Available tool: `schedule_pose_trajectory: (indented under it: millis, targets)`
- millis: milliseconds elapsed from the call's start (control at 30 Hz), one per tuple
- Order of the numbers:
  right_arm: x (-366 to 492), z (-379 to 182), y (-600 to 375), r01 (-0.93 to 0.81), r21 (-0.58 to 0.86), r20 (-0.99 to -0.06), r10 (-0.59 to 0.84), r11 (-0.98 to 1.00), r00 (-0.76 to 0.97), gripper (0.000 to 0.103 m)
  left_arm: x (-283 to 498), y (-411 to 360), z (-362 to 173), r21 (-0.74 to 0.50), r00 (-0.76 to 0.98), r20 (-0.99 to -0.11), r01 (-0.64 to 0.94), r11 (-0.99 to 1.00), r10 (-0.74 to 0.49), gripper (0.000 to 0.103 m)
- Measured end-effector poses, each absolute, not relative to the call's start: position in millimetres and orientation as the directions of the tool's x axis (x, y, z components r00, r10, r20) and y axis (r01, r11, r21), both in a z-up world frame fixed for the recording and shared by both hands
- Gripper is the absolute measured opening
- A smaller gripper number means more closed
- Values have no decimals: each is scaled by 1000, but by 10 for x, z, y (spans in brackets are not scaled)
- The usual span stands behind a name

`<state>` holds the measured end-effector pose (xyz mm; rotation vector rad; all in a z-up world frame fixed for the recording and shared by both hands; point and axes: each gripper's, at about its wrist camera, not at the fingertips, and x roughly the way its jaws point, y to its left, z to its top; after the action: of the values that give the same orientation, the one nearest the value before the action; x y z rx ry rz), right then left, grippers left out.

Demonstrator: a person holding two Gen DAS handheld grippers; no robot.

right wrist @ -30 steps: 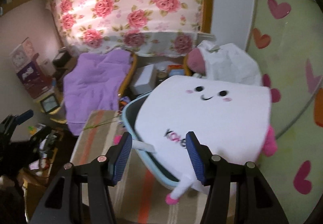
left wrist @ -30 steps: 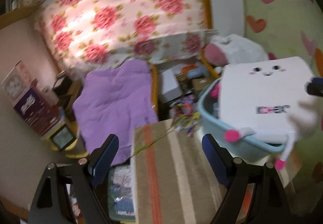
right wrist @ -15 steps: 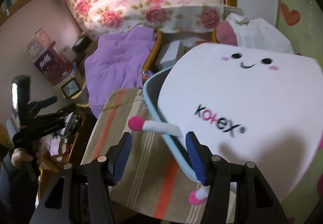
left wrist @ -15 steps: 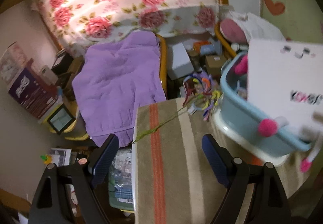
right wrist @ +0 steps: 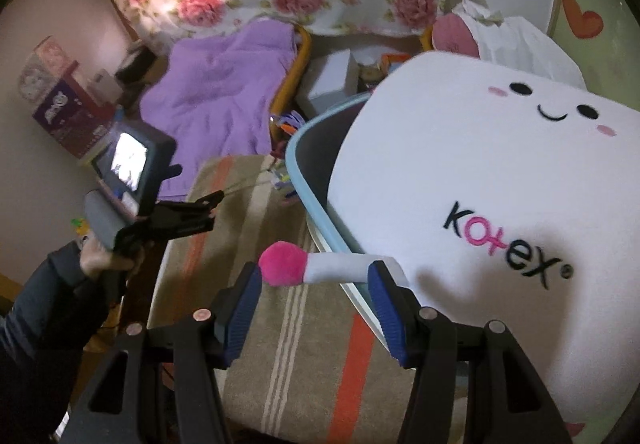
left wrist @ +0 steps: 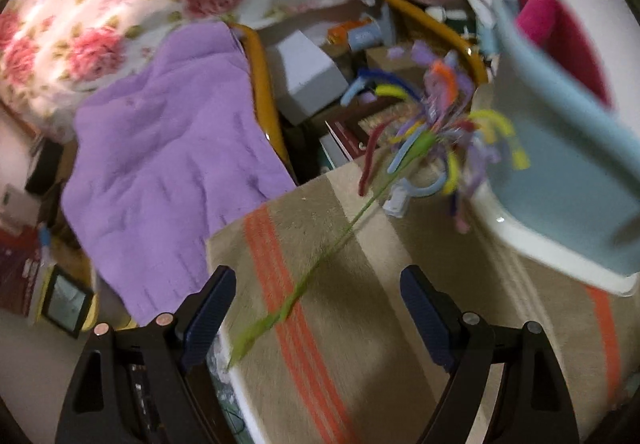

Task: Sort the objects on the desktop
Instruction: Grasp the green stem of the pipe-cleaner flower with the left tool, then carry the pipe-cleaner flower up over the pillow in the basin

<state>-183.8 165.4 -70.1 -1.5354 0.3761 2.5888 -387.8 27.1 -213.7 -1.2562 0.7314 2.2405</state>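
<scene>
A craft flower of coloured pipe cleaners (left wrist: 436, 124) with a long green stem (left wrist: 320, 264) lies on the striped table (left wrist: 360, 344), its head against a light blue basin (left wrist: 560, 180). My left gripper (left wrist: 316, 308) is open, just above the stem's near end. In the right wrist view a big white plush pillow (right wrist: 500, 180) with a smiling face fills the basin (right wrist: 316, 212). My right gripper (right wrist: 316, 304) is open around the plush's pink-tipped arm (right wrist: 288, 268), without touching it. The left gripper (right wrist: 192, 212) also shows there, over the table's left edge.
A purple blanket (left wrist: 168, 156) hangs over a chair beyond the table's far edge. A rose-patterned cover (left wrist: 120, 4) lies behind. Boxes and clutter (left wrist: 304, 76) fill the floor between them. The table's left edge drops off beside my left gripper.
My left gripper has moved forward and lower toward the flower's stem. My right gripper has drawn back and down, so the plush's pink-tipped arm now lies between its fingers.
</scene>
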Motion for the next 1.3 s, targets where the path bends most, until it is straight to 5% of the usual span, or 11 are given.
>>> schedule_pose_trajectory:
  millis: [167, 267, 333, 500, 833, 1300]
  targets:
    - [-2014, -839, 1695, -270, 143, -896, -9, -952, -444, 59, -4098, 303, -2425, 193, -429, -890, -657, -729, 151, 72]
    - [-2080, -893, 1720, -292, 144, -905, -6, -945, -425, 59, -4208, 308, -2599, 195, -401, -908, -666, -720, 125, 56]
    - [-2116, -917, 1751, -307, 148, -911, -8, -940, -413, 59, -4258, 315, -2686, 191, -381, -918, -672, -715, 113, 34]
    - [-2160, -955, 1787, -330, 139, -919, 3, -934, -394, 59, -4224, 346, -2748, 180, -365, -922, -702, -689, 132, 14]
    - [-2131, -968, 1789, -346, 139, -929, 0, -928, -371, 59, -4150, 394, -2541, 156, -377, -906, -718, -679, 190, 1]
    - [-2021, -836, 1761, -317, 158, -914, -18, -935, -404, 59, -4017, 238, -1837, 182, -480, -848, -662, -727, 225, 1]
